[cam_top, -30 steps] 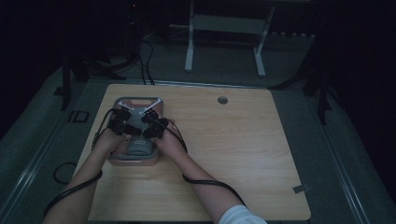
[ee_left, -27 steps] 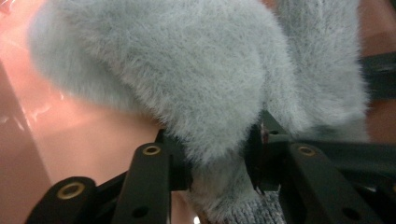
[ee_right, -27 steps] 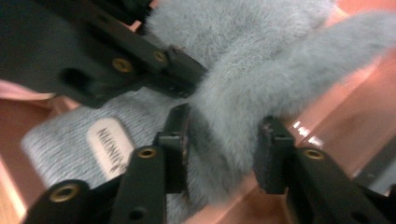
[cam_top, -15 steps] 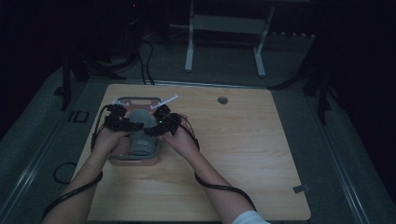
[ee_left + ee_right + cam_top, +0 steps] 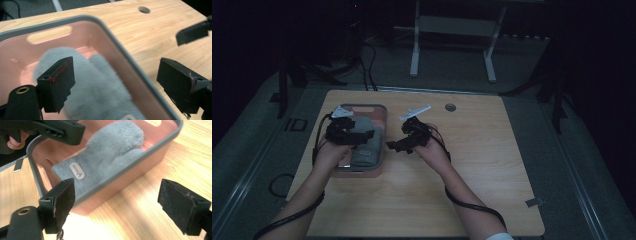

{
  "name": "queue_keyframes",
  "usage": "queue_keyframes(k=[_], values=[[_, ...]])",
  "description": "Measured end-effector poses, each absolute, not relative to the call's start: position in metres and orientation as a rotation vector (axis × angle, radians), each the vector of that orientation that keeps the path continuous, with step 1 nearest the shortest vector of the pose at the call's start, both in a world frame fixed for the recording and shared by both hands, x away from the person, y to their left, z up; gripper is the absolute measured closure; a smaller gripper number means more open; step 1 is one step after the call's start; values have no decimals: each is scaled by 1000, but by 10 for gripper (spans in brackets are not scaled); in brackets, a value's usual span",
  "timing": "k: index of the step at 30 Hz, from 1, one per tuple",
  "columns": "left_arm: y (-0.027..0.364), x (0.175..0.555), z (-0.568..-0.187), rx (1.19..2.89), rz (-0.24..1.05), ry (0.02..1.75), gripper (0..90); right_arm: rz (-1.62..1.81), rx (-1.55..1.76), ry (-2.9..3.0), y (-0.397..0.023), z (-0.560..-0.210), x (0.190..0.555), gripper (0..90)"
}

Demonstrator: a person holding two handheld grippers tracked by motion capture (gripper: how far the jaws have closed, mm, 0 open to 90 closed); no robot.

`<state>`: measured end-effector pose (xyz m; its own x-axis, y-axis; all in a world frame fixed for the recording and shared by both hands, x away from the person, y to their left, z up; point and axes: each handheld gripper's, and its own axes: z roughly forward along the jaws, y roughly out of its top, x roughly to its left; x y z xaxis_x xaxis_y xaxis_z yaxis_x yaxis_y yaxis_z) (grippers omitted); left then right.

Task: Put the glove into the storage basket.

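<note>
**A:** ok so what's different from a second ago?

**B:** mostly the hands. Both grippers start bunched together right over the pink tub (image 5: 383, 131), basically touching above the grey mitten (image 5: 364, 145). Now they're split apart.

**A:** which one moves more?

**B:** the right gripper (image 5: 396, 146) for sure. It's off the tub completely now, out over bare table (image 5: 472, 175) just beside the tub's right wall, jaws spread wide with nothing between them. Half a second ago it's only partway there.

**A:** and the left?

**B:** the left gripper (image 5: 368, 135) slides a bit toward the tub's left side but stays above it, jaws wide too. With both out of the way, more of the mitten shows.
</note>
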<state>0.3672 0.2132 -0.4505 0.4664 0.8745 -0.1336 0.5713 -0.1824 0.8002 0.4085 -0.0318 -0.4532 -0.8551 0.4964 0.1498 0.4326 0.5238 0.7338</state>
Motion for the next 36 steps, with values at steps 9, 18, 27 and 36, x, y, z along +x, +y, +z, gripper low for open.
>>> queue_keyframes(k=[9, 18, 27, 36], values=[[174, 346, -441, 1889, 460, 1053, 154, 1291, 819, 2635, -81, -454, 405, 143], [142, 329, -445, 1931, 465, 941, 154, 1292, 835, 2619, -120, -462, 397, 143], [112, 317, -455, 1971, 434, 834, 154, 1277, 834, 2601, -152, -472, 387, 144], [83, 310, -481, 2035, 357, 716, 154, 1248, 777, 2611, -176, -487, 375, 144]])
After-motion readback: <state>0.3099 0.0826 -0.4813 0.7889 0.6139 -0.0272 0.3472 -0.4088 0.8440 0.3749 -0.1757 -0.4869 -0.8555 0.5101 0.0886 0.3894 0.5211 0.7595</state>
